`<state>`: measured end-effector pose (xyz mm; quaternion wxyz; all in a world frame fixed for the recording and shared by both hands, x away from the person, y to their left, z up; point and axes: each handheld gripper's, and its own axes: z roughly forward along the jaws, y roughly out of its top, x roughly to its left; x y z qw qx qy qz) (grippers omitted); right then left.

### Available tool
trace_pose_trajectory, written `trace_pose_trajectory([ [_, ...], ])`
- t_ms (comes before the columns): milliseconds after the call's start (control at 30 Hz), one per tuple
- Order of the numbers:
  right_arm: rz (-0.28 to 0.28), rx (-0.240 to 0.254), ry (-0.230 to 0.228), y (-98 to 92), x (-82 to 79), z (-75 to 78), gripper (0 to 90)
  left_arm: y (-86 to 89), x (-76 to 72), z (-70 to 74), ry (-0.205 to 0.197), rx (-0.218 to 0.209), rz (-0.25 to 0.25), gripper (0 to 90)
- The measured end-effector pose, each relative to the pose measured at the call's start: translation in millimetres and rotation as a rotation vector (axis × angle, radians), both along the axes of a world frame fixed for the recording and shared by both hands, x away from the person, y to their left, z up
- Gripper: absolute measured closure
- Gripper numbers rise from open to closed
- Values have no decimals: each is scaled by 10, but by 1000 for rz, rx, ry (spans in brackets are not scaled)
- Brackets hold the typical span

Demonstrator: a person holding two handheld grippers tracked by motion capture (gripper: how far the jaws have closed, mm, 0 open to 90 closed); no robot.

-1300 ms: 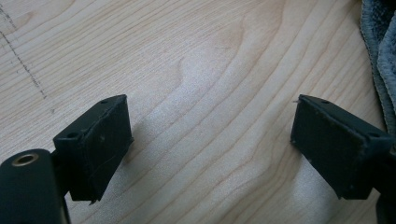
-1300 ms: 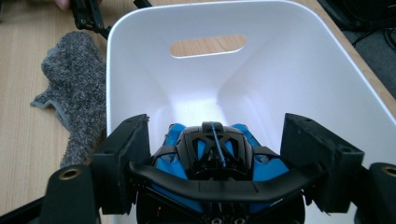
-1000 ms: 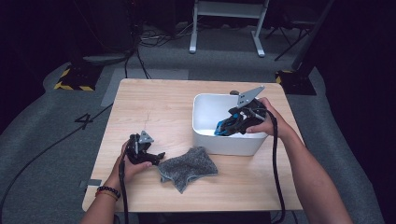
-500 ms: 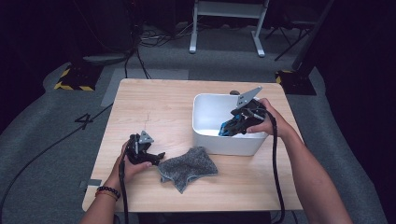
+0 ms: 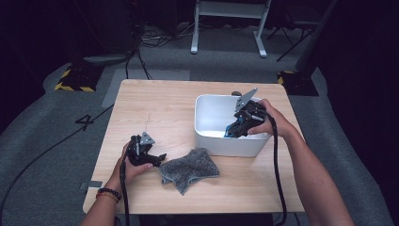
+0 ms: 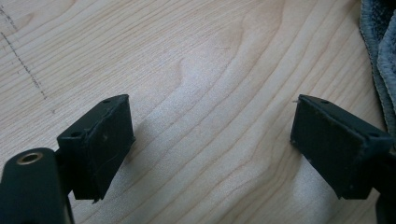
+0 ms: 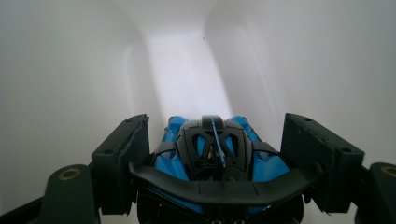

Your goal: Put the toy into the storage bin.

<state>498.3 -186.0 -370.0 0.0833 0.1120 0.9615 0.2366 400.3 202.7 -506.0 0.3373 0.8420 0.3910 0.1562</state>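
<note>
My left gripper rests low over the wooden table, jaws spread with only bare wood grain between the pads. The grey cloth lies just beyond its right jaw, close but apart from it. I judge this hand to be idle for now; I would keep it parked so the cloth edge is not dragged.

My right gripper is inside the white bin, pinching the blue and black toy car by its flanks. The step in hand, as I read it, is placing the car in the bin. To do it well:

1. Lower until the wheels meet the bin floor before releasing, so the car does not drop or roll.
2. Keep the car clear of the bin walls ahead of the jaws and to either side.
3. Open the jaws fully, then withdraw straight up, keeping the pads off the rear wing, which spans the gap between them.

View comparison, left to right:

- The left gripper view shows the pad faces empty and the cloth hem at its far right.
- The high view gives the layout: cloth between the two grippers, bin under the right hand.
- The right gripper view confirms the grip: both pads press the car body, nose pointing away toward the bin's rounded far corner. How far the car hangs above the floor I cannot tell.
</note>
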Motion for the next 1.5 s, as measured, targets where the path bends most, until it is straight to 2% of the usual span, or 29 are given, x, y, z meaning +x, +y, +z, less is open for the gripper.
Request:
trace_pose_trajectory([
  [133,4,-62,15,0,0,12,246,0,0,0,0,0,0,134],
  [267,0,-146,30,-7,-17,20,246,0,0,0,0,0,0,134],
  [500,-22,-233,75,-82,20,-8,245,0,0,0,0,0,0,134],
  [567,-23,-274,74,-101,28,-35,244,0,0,0,0,0,0,134],
  [700,-42,-288,62,-119,38,-43,245,0,0,0,0,0,0,134],
  [800,-44,-310,82,-141,57,-54,245,-6,-2,-1,-1,-2,-2,134],
  [933,-30,-304,84,-185,69,-68,245,-7,-2,-2,-3,-3,-5,134],
  [1067,-9,-290,61,-237,67,-74,244,-6,-2,-1,-3,-2,-6,134],
  [1133,-14,-292,74,-257,68,-76,244,-7,-1,-1,0,-3,-10,133],
  [1333,-6,-334,86,-329,36,-26,243,-8,0,-1,0,-3,-10,133],
  [1433,-11,-389,104,-350,19,-25,243,-8,-1,-1,0,-3,-10,133],
  [1500,-15,-400,105,-362,18,-23,242,-8,-1,-1,0,-3,-10,133],
])
